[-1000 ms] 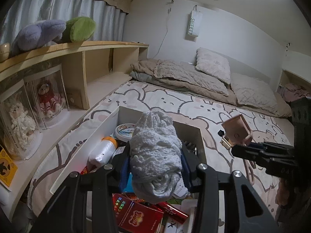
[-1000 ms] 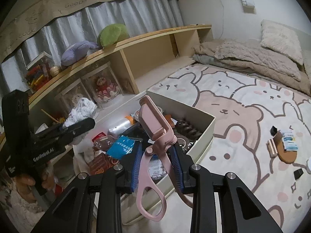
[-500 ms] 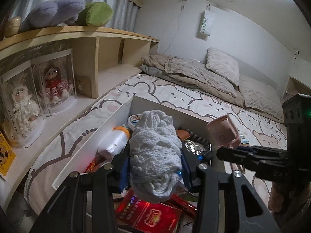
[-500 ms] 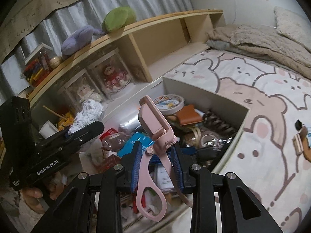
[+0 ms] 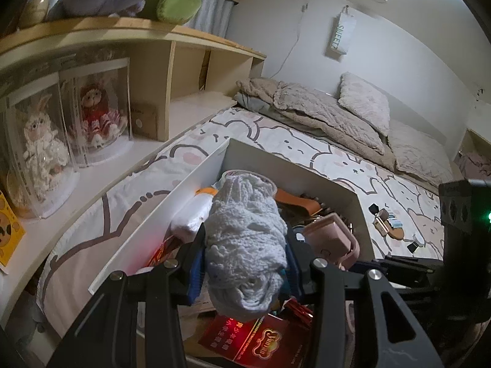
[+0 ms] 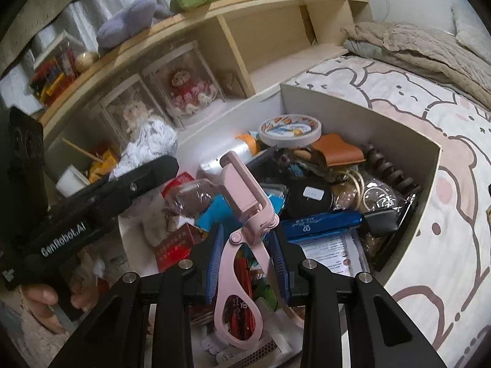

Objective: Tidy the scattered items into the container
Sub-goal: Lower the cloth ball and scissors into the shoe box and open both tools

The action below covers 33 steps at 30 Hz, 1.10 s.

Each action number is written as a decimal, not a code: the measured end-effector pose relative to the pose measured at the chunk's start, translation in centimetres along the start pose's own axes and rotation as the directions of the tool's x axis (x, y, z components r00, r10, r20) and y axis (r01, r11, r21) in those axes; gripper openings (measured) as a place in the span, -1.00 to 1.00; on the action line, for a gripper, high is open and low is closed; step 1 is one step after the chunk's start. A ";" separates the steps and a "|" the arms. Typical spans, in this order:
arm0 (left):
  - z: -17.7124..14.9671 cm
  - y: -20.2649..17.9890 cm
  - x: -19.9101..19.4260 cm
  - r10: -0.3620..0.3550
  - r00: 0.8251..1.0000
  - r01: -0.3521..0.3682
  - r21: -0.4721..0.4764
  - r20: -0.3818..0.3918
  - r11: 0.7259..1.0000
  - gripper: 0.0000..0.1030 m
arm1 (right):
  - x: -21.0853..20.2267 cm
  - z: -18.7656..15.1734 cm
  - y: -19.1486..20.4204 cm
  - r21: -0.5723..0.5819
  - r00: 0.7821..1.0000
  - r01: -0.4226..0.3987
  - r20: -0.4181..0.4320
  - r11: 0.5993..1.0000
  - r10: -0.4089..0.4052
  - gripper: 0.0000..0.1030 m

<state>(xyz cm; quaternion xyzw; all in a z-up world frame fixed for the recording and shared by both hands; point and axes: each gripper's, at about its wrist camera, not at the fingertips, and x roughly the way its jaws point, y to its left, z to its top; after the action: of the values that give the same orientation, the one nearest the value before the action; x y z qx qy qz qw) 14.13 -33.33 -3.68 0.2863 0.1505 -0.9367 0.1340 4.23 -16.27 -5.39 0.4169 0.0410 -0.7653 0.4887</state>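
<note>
A white knitted bundle (image 5: 245, 245) is clamped by the left gripper (image 5: 244, 263) — pink eyelash curler (image 6: 245, 214) gripped by the right gripper (image 6: 247, 251), box (image 6: 429, 165) at twelve o'clock.

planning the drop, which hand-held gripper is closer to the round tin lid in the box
Right. The right hand-held gripper, holding pink clippers, sits nearer the round tin lid; the left hand-held gripper, holding white cloth, sits farther off.

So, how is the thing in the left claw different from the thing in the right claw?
The left claw grips a white knitted bundle, soft and rounded; the right claw grips a pink eyelash curler, rigid and thin with looped handles. The bundle fills the space between its pads, while the curler is far narrower. Both hang above the cluttered white box, clamped and not yet released.
</note>
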 end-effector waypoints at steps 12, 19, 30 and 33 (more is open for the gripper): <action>-0.7 0.7 1.3 0.021 0.999 -0.021 -0.019 -0.044 1.000 -0.15 | -1.1 -0.9 0.1 -0.033 0.999 0.035 0.032 0.999 -0.034 0.12; -1.4 -0.4 2.4 0.039 0.996 -0.038 0.009 -0.080 0.999 -0.15 | -2.2 -1.2 0.0 -0.020 0.998 0.021 0.054 1.000 -0.019 0.12; -1.7 -1.3 3.6 0.048 0.992 -0.046 0.023 -0.115 0.999 -0.15 | -3.3 -1.7 -0.4 0.015 0.997 -0.005 0.077 1.000 0.003 0.12; -1.8 -1.6 3.9 0.057 0.991 -0.054 0.029 -0.122 0.998 0.04 | -3.4 -1.8 -0.3 0.011 0.997 -0.009 0.075 1.000 0.008 0.12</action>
<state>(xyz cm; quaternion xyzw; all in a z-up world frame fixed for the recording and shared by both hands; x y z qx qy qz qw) 11.34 -31.85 -7.00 0.3491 0.1383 -0.9151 0.1470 5.65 -12.82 -4.34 0.3907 0.0166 -0.7786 0.4908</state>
